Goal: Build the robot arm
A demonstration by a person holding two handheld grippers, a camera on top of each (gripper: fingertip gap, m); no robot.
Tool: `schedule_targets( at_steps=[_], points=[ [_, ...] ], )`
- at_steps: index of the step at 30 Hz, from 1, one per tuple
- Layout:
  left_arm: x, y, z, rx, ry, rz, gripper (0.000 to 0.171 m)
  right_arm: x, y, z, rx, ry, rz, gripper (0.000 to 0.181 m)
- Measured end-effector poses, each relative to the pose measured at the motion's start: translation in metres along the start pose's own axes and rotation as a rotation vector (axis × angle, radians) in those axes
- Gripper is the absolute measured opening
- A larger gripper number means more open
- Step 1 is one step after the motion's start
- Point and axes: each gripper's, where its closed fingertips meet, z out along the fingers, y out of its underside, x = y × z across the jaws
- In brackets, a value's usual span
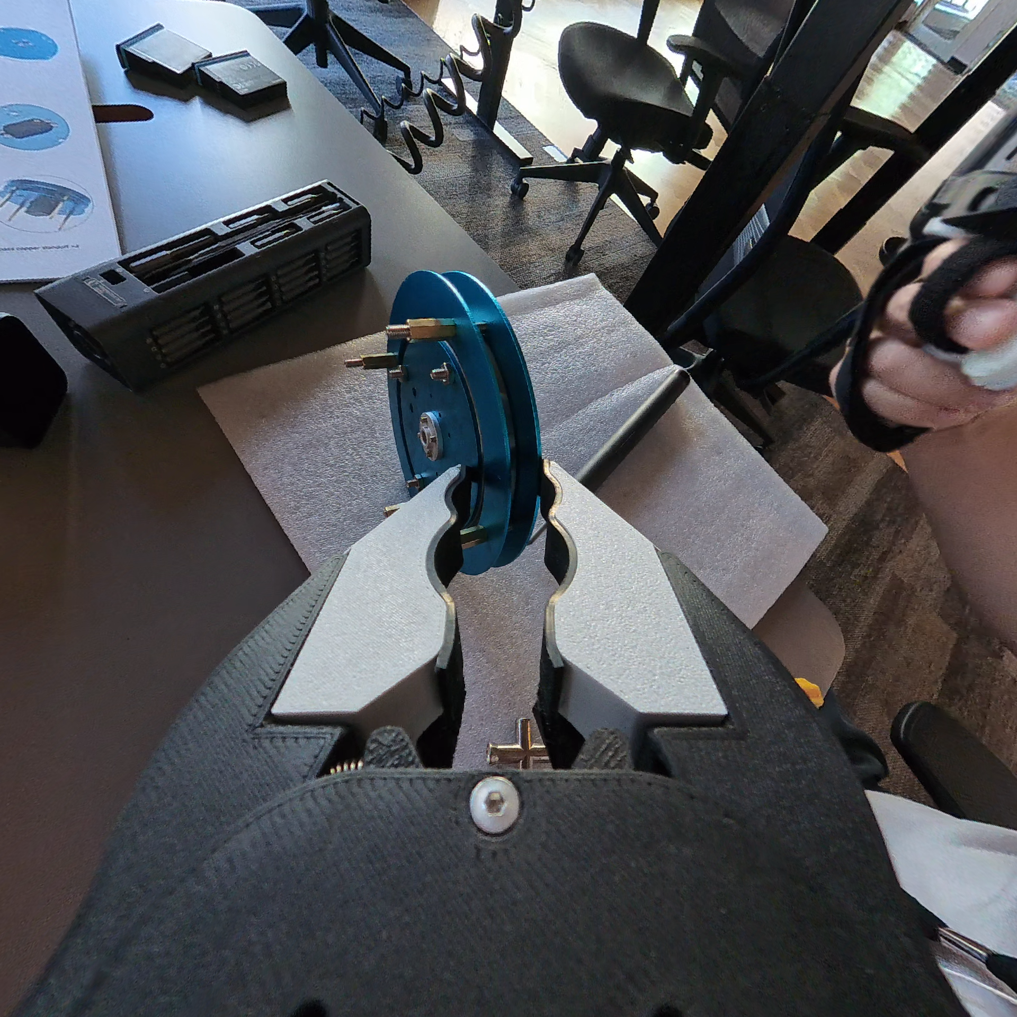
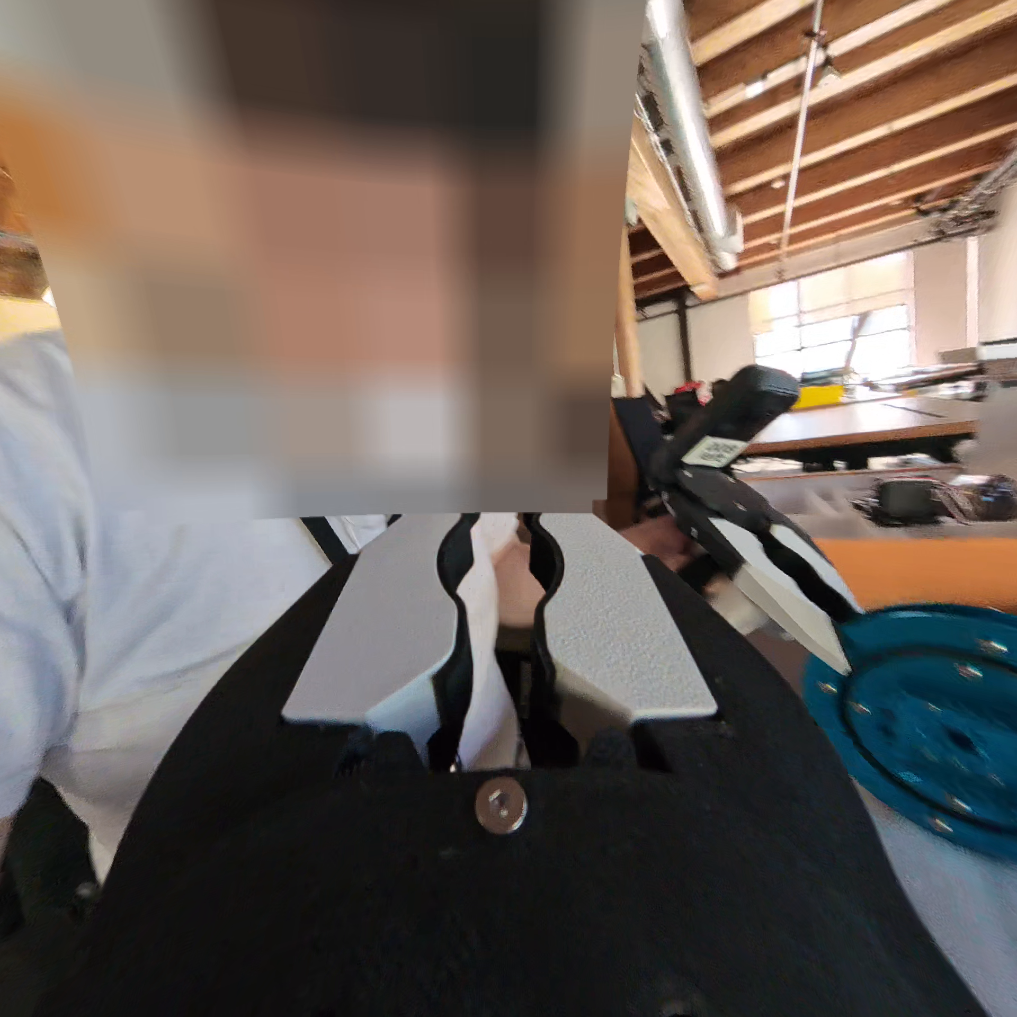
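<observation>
My left gripper is shut on the rim of a blue double-disc assembly with brass standoffs and screws. It holds the assembly upright on edge over a white foam sheet. A black screwdriver lies on the foam just right of the disc. My right gripper is raised off the table, points toward a person in a white shirt, and is empty, with a narrow gap between its fingers. The right wrist view also shows the blue disc held by the left gripper. The hand on the right gripper's handle shows at the right of the left wrist view.
A black bit-set case lies left of the foam, two small black boxes and a printed sheet farther back. A small metal cross wrench lies under the left gripper. Office chairs stand beyond the table edge. Left tips to right tips: about 20 centimeters. The small metal cross wrench is about 12 centimeters from my left fingertips and 25 centimeters from my right.
</observation>
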Motion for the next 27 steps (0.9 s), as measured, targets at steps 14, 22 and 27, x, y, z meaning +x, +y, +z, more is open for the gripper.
schedule_targets(
  at_steps=[14,22,27],
  points=[
    [0.005,0.003,0.002,-0.008,-0.011,0.018,0.025,0.121,0.118,-0.085,-1.051,0.420,0.262,0.025],
    [0.008,0.006,0.003,-0.014,-0.008,0.017,0.026,0.138,0.146,-0.116,-1.248,0.371,0.513,0.024],
    [0.010,0.008,0.004,-0.029,-0.010,0.032,0.027,0.130,0.160,-0.120,-1.311,0.328,0.552,0.019]
  ],
)
